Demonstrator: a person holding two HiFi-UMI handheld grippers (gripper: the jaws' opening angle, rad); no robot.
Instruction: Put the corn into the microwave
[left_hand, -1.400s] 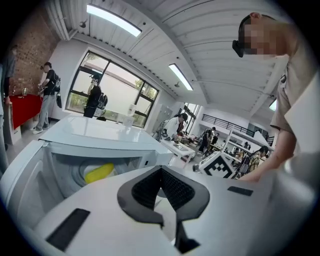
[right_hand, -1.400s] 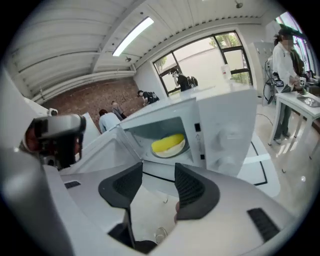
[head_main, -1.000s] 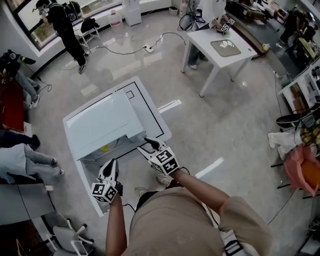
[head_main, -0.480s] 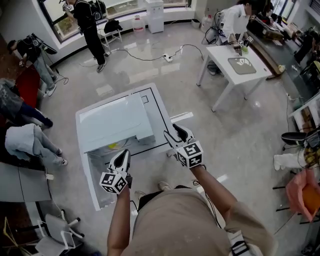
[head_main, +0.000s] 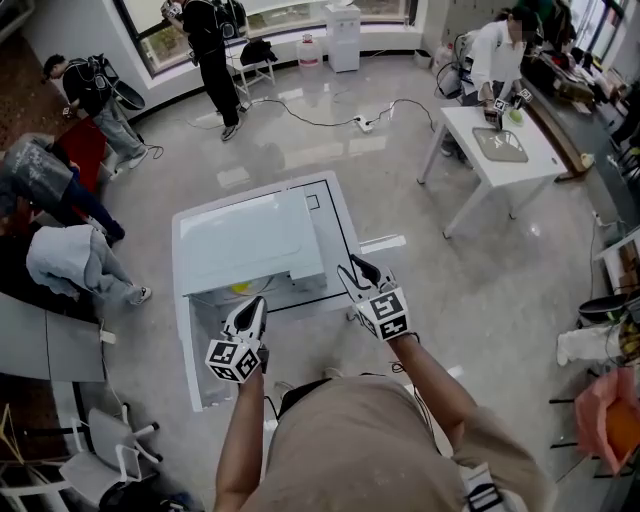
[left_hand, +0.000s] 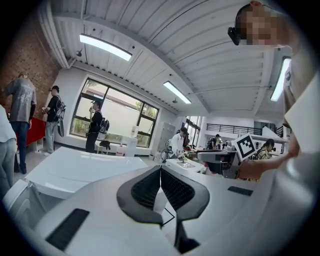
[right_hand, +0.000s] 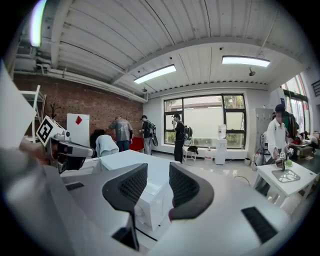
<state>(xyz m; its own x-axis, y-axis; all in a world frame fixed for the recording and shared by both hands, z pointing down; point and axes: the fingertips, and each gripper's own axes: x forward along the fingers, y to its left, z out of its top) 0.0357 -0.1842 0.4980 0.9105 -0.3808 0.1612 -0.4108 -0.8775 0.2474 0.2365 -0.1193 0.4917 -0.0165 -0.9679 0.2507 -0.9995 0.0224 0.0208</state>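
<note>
Head view, corn: a yellow patch (head_main: 240, 288) shows in the open mouth of the microwave (head_main: 250, 235), and I judge it is already inside.
Head view, door: the door (head_main: 205, 345) is swung out toward me. My left gripper (head_main: 254, 303) is just beside it, and my right gripper (head_main: 357, 268) is off the microwave's right corner.
Left gripper view, jaws: pressed together, with nothing between them.
Right gripper view, jaws: partly apart, having just been closing. They hold nothing, and only the microwave's corner lies beyond them.
Risk: the corn looks close to the front lip, so a careless shove on the door could pinch it or knock it out.
</note>
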